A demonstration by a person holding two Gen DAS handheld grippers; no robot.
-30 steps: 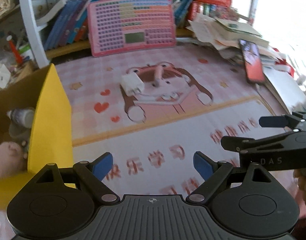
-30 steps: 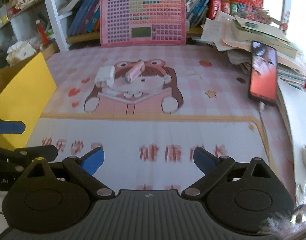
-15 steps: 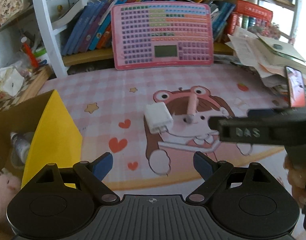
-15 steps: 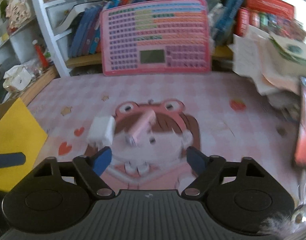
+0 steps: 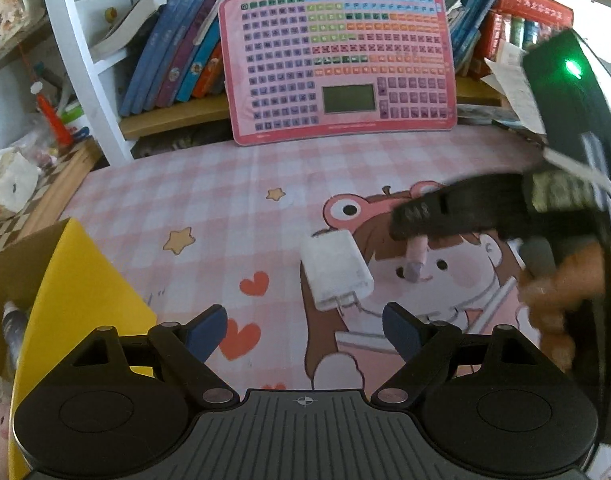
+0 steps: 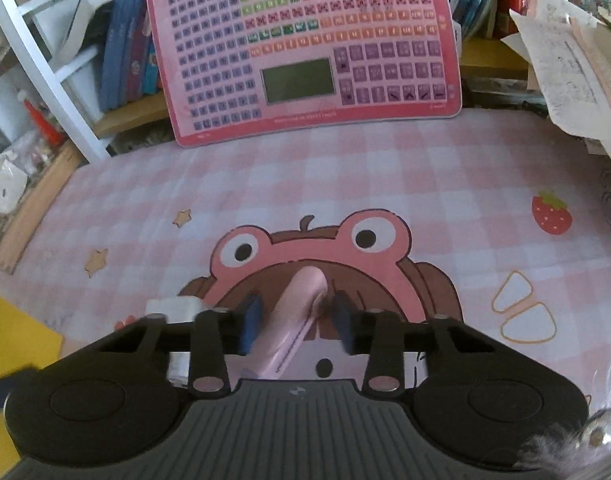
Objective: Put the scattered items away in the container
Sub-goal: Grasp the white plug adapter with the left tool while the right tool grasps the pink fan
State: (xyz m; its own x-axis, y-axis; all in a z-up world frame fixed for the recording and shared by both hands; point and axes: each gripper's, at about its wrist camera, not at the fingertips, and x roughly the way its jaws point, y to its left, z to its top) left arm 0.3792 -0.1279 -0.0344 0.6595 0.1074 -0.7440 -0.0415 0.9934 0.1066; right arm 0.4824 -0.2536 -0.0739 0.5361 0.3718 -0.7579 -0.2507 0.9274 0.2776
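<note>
While right gripper (image 6: 296,322) closes around one pink tube (image 6: 295,320) | left gripper (image 5: 305,330) wide | one white charger (image 5: 336,274).

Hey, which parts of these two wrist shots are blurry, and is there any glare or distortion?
Left wrist view: the right gripper crossing at right is motion-smeared, the white charger stays fairly sharp, and window light washes out the top right. Right wrist view: the pink tube between the closing jaws is soft-edged; fisheye bends the pink keyboard toy.
</note>
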